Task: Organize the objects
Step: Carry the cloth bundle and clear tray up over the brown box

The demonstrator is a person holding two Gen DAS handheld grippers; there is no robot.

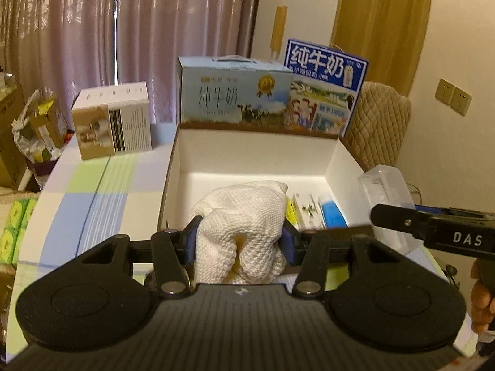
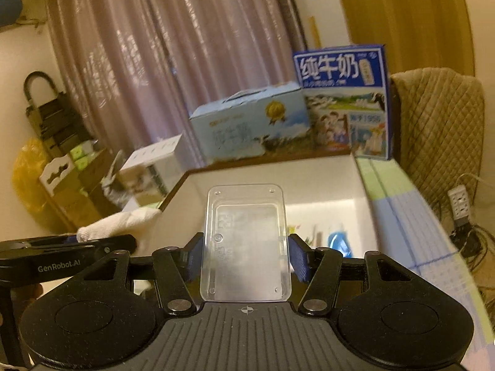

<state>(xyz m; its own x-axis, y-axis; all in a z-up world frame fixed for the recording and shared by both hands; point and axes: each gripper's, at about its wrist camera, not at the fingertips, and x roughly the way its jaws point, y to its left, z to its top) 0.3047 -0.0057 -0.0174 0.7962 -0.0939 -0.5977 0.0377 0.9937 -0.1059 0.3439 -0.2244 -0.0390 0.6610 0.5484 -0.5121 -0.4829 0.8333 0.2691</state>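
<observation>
With the left gripper clenched on the crumpled white woven cloth and the right gripper on the clear plastic rectangular case, both at centre frame, carry each level over the open white cardboard box before lowering.

Pink curtain, two milk cartons, quilted chair.

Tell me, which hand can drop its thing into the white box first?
Probably the left. The left gripper holds the white cloth right over the white box. The right gripper, holding the clear case, sits nearer the box's edge.
</observation>
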